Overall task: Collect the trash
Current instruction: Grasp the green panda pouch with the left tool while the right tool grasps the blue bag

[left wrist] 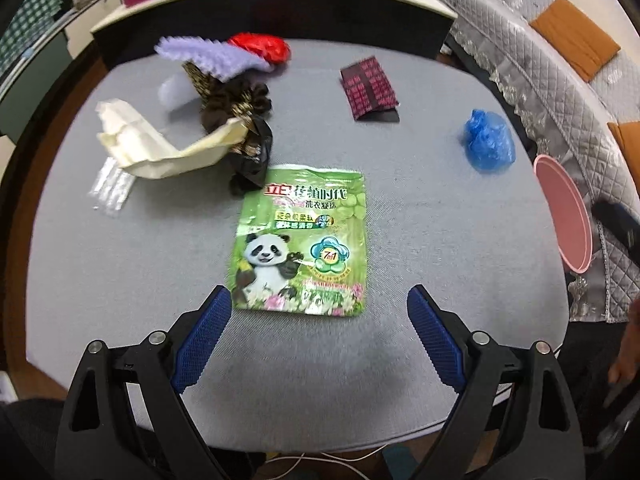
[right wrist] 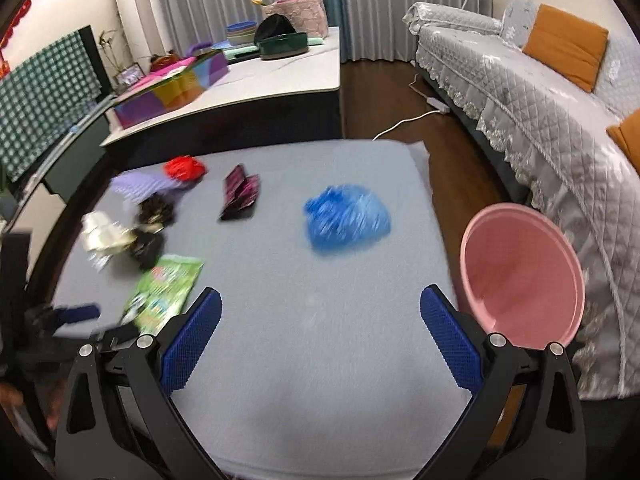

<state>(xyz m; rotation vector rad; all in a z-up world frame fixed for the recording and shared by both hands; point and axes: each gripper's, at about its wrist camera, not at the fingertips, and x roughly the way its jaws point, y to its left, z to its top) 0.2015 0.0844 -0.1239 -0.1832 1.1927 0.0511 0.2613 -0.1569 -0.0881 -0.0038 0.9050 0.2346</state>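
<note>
A: On the grey pad [left wrist: 120, 280], nearest the left gripper [left wrist: 319, 300], lies the green panda pouch [left wrist: 304, 240], flat, just ahead of the tips. Both tongs are spread wide w/ nothing in them; same for the right gripper [right wrist: 320, 304].

B: So which piece first?

A: I'd say the pouch for the left, since it's closest. It's flat & thin, so prob. hard to pinch from above. Better to come in low at its near edge, one finger sliding under, then close.

B: And the right?

A: The blue plastic wad [right wrist: 346, 220] sits ahead of it, well apart from the rest. Puffy, so an easy squeeze from the top, though it may spring out if gripped loosely. The pink basin [right wrist: 520, 272] stands off the pad's right edge, beside the sofa [right wrist: 540, 112]; I take it as the bin.

B: The pile at far left?

A: Cream tray [left wrist: 160, 148], black wrapper [left wrist: 252, 156], lilac foam [left wrist: 208, 54], red wad [left wrist: 262, 46], all touching or overlapping. Leave till last, one at a time. The dark red sachet [left wrist: 370, 88] lies alone, mid-back.
</note>
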